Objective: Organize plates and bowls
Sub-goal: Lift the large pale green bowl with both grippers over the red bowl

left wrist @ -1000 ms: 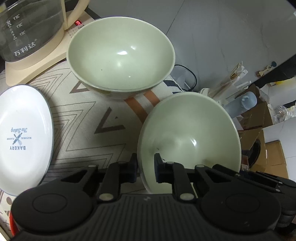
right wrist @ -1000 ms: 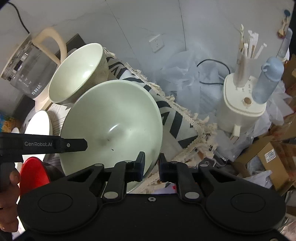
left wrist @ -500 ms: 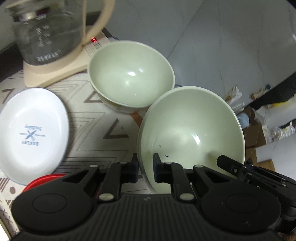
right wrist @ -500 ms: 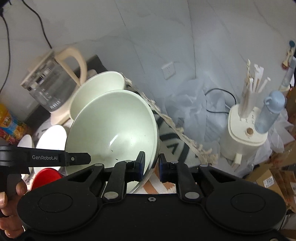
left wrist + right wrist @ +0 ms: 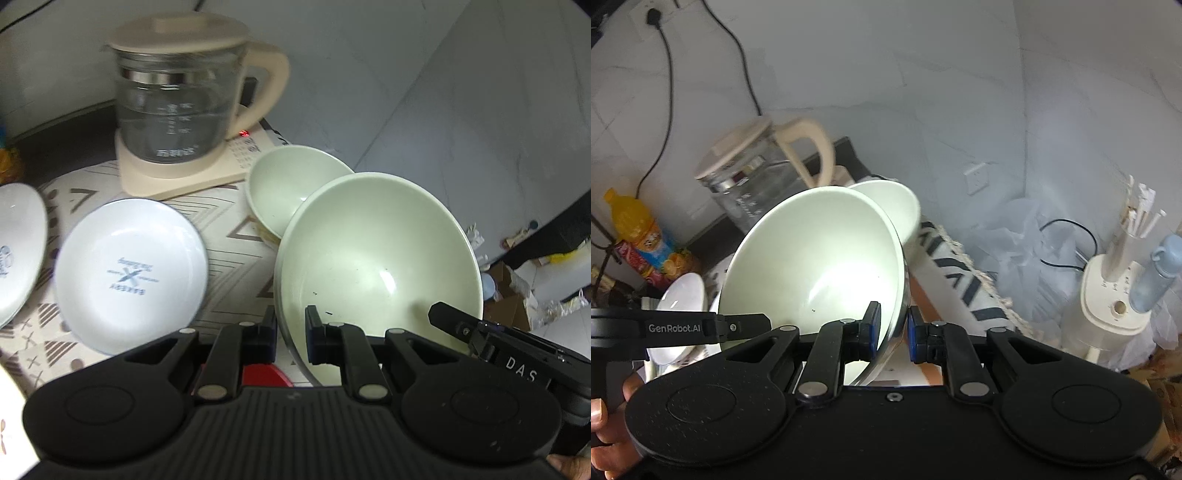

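- Your left gripper [image 5: 291,334] pinches the near rim of the large pale-green ceramic bowl [image 5: 380,266].
- Your right gripper [image 5: 894,330] clamps the same bowl's rim [image 5: 816,266] from the right.
- The bowl hangs tilted, just near of a second pale-green bowl [image 5: 291,195].
- A white round plate [image 5: 129,273] lies left on the patterned cloth [image 5: 229,221]; the glass kettle [image 5: 177,99] stands far.

"GenRobot.AI" reads in white on the black arm of the left gripper [image 5: 674,328], "DAS" in pale letters on the black body of the right gripper [image 5: 521,365], and inverted blue "BAKERY" lettering sits inside the round white plate [image 5: 131,275]; glass kettle markings illegible.
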Demonstrator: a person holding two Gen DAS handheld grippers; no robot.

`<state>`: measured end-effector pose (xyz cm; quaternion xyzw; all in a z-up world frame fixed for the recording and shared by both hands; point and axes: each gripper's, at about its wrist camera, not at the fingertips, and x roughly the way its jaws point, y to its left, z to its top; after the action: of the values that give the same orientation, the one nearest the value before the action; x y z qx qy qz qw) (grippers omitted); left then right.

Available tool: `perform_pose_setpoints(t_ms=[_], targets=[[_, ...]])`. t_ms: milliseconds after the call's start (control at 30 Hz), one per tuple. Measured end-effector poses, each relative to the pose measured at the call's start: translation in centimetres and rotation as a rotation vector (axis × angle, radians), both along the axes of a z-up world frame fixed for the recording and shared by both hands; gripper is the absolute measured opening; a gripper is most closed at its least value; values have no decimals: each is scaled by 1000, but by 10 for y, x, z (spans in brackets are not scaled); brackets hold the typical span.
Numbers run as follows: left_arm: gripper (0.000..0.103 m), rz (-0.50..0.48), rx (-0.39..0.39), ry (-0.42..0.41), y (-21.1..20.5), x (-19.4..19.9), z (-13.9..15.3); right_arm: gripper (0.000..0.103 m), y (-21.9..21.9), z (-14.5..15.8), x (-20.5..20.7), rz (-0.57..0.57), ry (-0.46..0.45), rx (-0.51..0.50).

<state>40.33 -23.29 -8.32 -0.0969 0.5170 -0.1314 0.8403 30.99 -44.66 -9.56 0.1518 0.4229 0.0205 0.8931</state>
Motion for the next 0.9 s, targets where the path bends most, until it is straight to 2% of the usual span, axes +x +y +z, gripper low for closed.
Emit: perform_pose_setpoints(t_ms=[500, 900], targets=[[13, 132, -5, -27, 63, -37, 25, 15, 53, 17, -4, 113, -10, 24], [14, 177, -7, 4, 91, -57, 26, 15, 87, 21, -10, 173, 8, 8]])
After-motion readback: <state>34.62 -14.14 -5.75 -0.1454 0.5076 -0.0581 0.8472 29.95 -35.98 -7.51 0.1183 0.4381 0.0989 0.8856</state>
